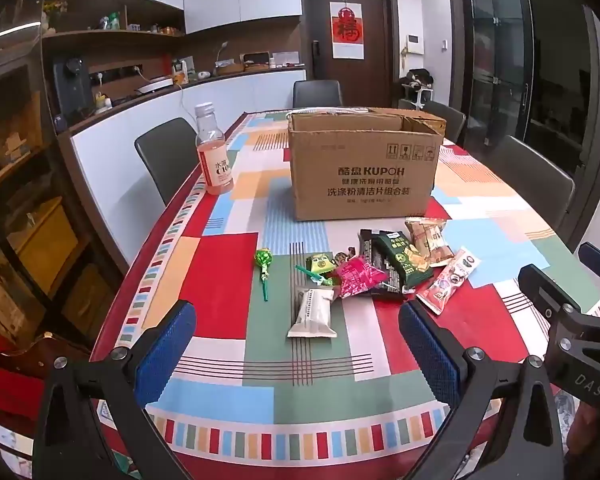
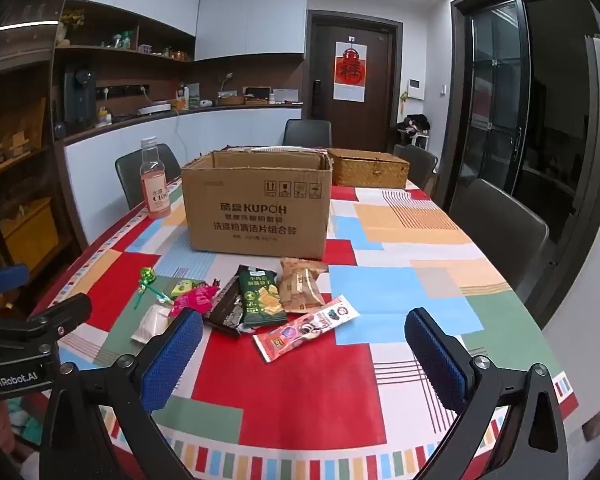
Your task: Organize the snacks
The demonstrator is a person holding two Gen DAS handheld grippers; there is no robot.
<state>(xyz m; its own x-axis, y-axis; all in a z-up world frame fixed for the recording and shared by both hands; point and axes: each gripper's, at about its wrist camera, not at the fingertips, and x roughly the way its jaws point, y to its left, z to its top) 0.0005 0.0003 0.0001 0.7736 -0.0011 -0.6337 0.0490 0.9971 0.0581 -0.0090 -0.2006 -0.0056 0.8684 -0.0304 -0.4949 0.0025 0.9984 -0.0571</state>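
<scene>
Several snack packets lie in a loose pile on the table in front of an open cardboard box [image 1: 364,168] [image 2: 258,208]. Among them are a white bar [image 1: 314,314] [image 2: 150,322], a green lollipop [image 1: 265,266] [image 2: 148,278], a pink packet [image 1: 358,278] [image 2: 192,300], a dark green packet [image 1: 402,258] [image 2: 258,294], a tan packet [image 1: 426,240] [image 2: 300,286] and a long red packet [image 1: 448,280] [image 2: 306,328]. My left gripper [image 1: 298,354] is open and empty, near side of the white bar. My right gripper [image 2: 304,360] is open and empty, just short of the red packet.
A pink drink bottle [image 1: 214,152] [image 2: 154,180] stands left of the box near the table edge. A woven basket [image 2: 368,168] sits behind the box. Dark chairs [image 1: 166,156] [image 2: 500,224] surround the patterned tablecloth [image 1: 320,380]. A counter runs along the left wall.
</scene>
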